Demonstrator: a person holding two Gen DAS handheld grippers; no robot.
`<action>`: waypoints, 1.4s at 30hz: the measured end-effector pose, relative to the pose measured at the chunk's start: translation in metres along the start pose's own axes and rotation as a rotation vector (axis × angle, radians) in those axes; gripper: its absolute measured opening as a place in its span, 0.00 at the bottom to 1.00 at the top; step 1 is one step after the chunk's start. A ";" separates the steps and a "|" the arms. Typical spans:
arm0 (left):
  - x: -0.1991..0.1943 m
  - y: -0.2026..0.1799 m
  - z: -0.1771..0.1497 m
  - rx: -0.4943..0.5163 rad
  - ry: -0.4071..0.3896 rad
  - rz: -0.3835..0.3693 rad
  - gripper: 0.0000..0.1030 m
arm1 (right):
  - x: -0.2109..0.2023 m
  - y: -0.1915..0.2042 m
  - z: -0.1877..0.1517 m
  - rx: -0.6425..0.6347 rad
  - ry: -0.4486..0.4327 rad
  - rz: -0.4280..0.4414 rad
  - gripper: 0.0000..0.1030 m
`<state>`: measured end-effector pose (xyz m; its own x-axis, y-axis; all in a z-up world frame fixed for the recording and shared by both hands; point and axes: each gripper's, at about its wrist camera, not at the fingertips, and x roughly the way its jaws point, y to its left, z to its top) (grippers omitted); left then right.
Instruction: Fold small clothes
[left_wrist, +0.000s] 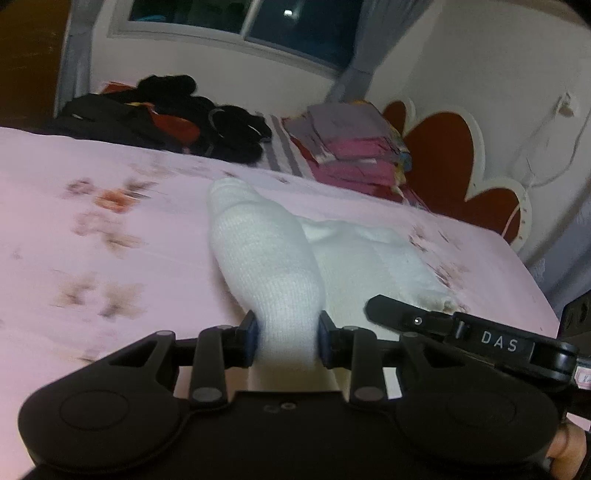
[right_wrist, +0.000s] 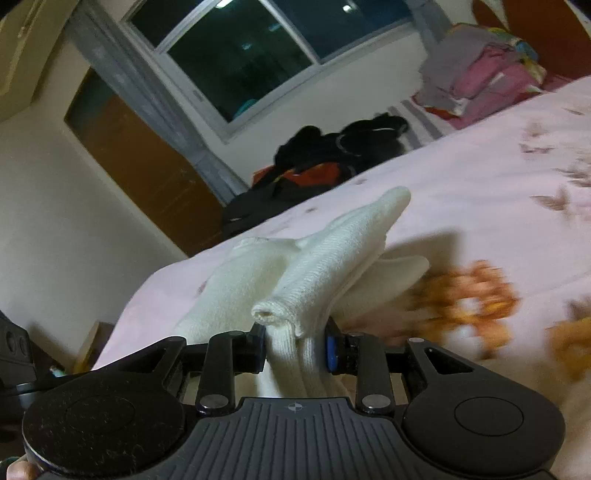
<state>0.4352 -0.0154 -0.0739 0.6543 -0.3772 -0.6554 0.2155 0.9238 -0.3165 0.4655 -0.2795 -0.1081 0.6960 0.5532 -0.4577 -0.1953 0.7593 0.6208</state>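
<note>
Pink floral bed (left_wrist: 110, 177) beneath both tools, white socks lifted.
Left tool (left_wrist: 286, 338) and right tool (right_wrist: 295, 349) each pinch the white socks (left_wrist: 266, 266); keep grips level, lowering evenly ahead.

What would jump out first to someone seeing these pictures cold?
A white sock, pinched between the blue pads of the left gripper, fills the middle of the left view; the right gripper clamps more white sock fabric. Under them spreads a pink flowered bedsheet, with a stack of folded clothes and a dark heap at its far edge.
</note>
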 end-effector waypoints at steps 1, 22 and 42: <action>-0.007 0.014 0.002 -0.001 -0.005 0.000 0.30 | 0.007 0.012 -0.005 -0.002 -0.002 0.003 0.29; -0.043 0.234 -0.031 -0.039 0.078 0.148 0.43 | 0.170 0.126 -0.126 0.048 0.129 -0.029 0.29; -0.016 0.223 0.022 0.011 0.005 0.148 0.43 | 0.197 0.184 -0.084 -0.162 -0.009 -0.244 0.29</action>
<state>0.4890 0.1983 -0.1192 0.6760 -0.2367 -0.6979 0.1249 0.9701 -0.2081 0.5083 -0.0018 -0.1370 0.7417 0.3453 -0.5750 -0.1289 0.9147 0.3831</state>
